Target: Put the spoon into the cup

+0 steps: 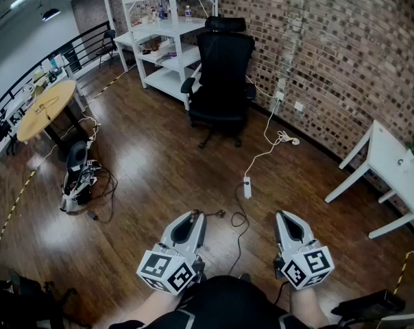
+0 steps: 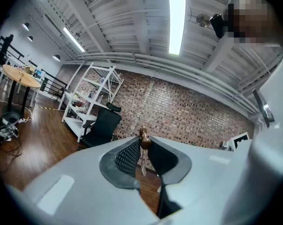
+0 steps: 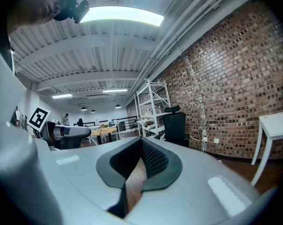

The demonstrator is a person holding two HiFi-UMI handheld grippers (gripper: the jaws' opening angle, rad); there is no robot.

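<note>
Both jaws are closed: left gripper (image 2: 143, 138) pinches the spoon (image 2: 144, 143), right gripper (image 3: 141, 138) holds nothing; no cup in view, so insertion remains.

The small brown-tipped metal spoon (image 2: 144, 143) is partly buried between the jaws of the left gripper (image 2: 142, 139), too tiny in the head view; the white table (image 1: 392, 163) runs off the right edge.

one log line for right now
left hand-held gripper: shut on spoon | right hand-held gripper: shut, empty | cup: not in view | stage: spoon held, not yet placed
</note>
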